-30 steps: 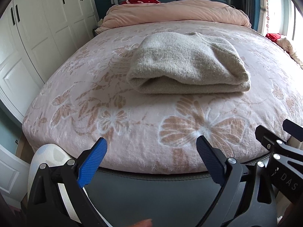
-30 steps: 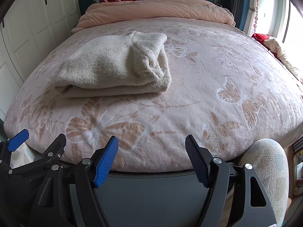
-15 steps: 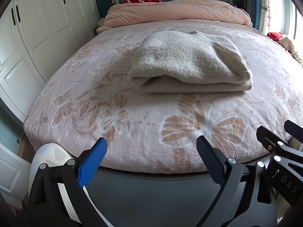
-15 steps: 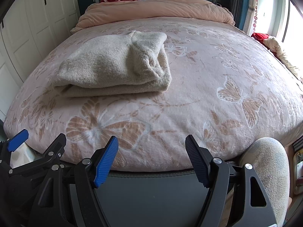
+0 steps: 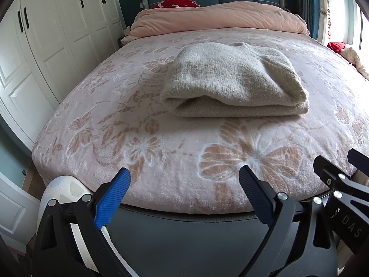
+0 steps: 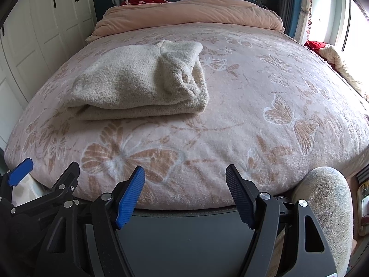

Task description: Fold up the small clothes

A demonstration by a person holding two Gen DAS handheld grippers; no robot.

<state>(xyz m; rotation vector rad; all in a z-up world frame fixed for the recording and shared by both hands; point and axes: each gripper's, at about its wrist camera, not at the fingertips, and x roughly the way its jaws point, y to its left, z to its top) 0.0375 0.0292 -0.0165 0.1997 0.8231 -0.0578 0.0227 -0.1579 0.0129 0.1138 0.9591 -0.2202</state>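
Both grippers, L [image 5: 184, 184] & R [image 6: 185, 182], hang w/ jaws apart & empty at the bed [image 5: 161, 161] foot, nothing shifted vs a sec ago, so the beige sweater [image 5: 233, 85] lying folded mid-blanket looks done, task prob finished.

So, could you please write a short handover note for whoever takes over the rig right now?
Left gripper: open, empty, held at the near edge of the bed.
Right gripper: open, empty, beside the left one at the same edge.
Beige sweater: folded into a thick bundle, lying on the butterfly blanket, clear of both grippers.
Done: this sweater looks folded.
Left: no other unfolded small garment shows on the blanket; the clothes at the window side may be next, which I cannot tell.
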